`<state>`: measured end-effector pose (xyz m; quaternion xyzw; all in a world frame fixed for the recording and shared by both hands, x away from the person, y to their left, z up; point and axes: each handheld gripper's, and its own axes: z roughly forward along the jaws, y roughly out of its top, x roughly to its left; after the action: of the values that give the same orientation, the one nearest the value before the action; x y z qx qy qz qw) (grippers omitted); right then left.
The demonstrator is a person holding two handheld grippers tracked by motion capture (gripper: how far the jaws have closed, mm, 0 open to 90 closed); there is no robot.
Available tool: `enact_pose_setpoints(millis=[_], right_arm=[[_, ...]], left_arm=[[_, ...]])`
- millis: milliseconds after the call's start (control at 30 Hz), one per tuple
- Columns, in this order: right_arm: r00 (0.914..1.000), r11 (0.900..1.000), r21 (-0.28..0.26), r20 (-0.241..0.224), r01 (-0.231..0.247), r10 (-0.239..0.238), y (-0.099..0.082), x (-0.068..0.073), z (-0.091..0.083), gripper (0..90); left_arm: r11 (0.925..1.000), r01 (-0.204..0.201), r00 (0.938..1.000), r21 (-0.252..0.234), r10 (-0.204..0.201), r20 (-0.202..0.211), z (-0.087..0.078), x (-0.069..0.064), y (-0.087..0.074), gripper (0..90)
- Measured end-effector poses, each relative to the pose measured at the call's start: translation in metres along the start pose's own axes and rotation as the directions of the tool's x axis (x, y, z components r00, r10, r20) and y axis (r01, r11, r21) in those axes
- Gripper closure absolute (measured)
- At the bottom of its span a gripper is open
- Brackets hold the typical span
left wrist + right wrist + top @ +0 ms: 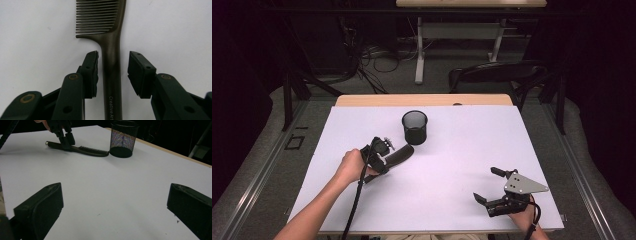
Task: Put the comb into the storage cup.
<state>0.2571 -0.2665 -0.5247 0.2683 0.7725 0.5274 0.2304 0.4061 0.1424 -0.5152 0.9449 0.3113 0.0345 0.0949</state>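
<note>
Left gripper (112, 56) is straddling a comb (111, 45) handle, pads narrow but not yet touching. Right gripper (115, 202) is resting wide open on the table (452, 200).

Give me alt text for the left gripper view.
A dark comb lies flat on a white table, its handle running between the left gripper's two black jaws. One pad sits close against the handle; the other stands apart from it.

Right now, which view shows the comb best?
The left gripper view: the comb runs up the frame, teeth and handle sharp, between the left gripper pads. In the right gripper view it lies small and far. In the high view the gripper covers much of it.
</note>
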Motion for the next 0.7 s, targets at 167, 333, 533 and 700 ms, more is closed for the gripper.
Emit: enact_pose_setpoints(millis=[167,333,533,700], right_arm=[[1.0,1.0,-0.001,0.001,-0.003,0.003,0.0,0.0,0.0,0.1],[1.0,1.0,0.002,0.0,0.0,0.0,0.0,0.0,0.001,0.1],[1.0,1.0,0.004,-0.003,-0.005,0.006,0.0,0.001,0.001,0.1],[1.0,1.0,0.005,-0.004,-0.005,0.005,0.0,0.001,0.001,0.1]], left_arm=[[0.9995,0.022,0.9996,0.022,-0.022,0.017,0.004,0.003,0.001,63.1],[0.9993,0.032,0.9992,0.02,-0.033,0.024,0.007,0.006,0.001,64.6],[0.999,0.036,0.999,0.024,-0.037,0.024,0.01,0.007,0.004,66.7],[0.9989,0.032,0.9989,0.033,-0.033,0.032,0.011,0.007,0.004,71.4]])
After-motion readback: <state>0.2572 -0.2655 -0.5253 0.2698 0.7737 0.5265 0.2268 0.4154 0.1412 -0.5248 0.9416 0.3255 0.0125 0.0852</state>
